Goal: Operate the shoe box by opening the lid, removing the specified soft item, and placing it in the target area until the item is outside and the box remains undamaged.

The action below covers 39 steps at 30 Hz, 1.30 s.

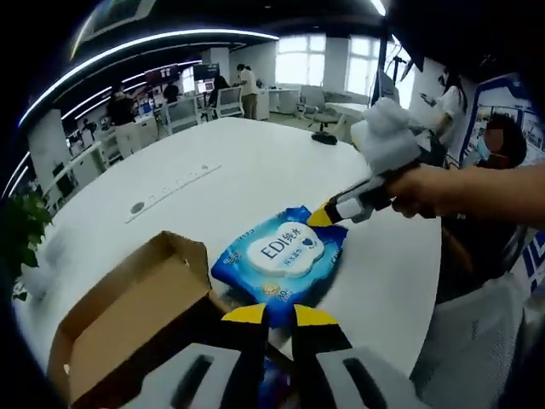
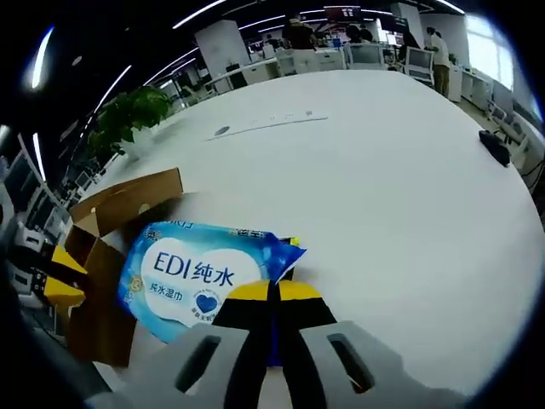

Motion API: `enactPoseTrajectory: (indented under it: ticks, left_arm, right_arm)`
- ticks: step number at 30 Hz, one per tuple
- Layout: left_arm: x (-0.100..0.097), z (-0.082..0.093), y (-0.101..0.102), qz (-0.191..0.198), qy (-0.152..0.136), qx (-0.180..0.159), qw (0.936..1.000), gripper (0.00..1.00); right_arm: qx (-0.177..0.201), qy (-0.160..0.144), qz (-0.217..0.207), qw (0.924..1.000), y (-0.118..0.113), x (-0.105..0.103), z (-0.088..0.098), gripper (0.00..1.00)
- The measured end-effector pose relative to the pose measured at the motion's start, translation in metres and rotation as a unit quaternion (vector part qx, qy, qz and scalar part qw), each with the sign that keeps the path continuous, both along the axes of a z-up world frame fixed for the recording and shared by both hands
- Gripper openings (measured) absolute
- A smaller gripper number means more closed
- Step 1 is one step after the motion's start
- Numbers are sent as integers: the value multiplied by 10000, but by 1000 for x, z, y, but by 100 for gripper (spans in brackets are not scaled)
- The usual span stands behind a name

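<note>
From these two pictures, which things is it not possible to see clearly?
- Inside of the cardboard box: left gripper view; its own walls and the left gripper hide the bottom.
- Near edge of the wet wipes pack: right gripper view; the right gripper covers it, so the grip itself is hidden.
- Small print on the pack: too small in both views.
- Box's far side: right gripper view; the pack covers it.

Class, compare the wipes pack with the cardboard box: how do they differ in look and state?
The wipes pack is glossy blue with a white label; the cardboard box is plain brown. The pack is soft, flat and sealed; the box is rigid and open, lid up. The right claw pinches the pack's edge; the box sits ungripped. Both rest on the white table.
</note>
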State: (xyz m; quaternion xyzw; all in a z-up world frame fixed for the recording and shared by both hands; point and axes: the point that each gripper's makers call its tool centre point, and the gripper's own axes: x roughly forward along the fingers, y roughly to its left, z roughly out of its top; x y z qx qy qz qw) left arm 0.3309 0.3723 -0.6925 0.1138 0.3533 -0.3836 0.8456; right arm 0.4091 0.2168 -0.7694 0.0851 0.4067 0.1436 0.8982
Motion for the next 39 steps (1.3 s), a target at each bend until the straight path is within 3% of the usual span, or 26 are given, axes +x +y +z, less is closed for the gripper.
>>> enactPoseTrajectory:
  ticks: [9, 16, 20, 32, 39]
  left_arm:
    - [-20, 19, 34, 416, 94, -430, 9982, 14]
    - [-17, 19, 63, 769, 51, -425, 9961, 18]
    - [-17, 15, 79, 917, 85, -384, 9950, 21]
    - [-17, 15, 108, 1009, 150, -375, 9941, 30]
    - [-17, 15, 122, 1052, 165, -409, 9935, 32]
  right_arm:
    - [96, 119, -81, 9999, -3, -2, -1, 0]
    - [8, -32, -12, 10000, -4, -1, 4, 2]
    - [72, -144, -37, 9999, -4, 0, 10, 9]
    - [-448, -483, 624, 9959, 4, -11, 29, 22]
    - [-538, -635, 922, 9923, 12, -19, 45, 29]
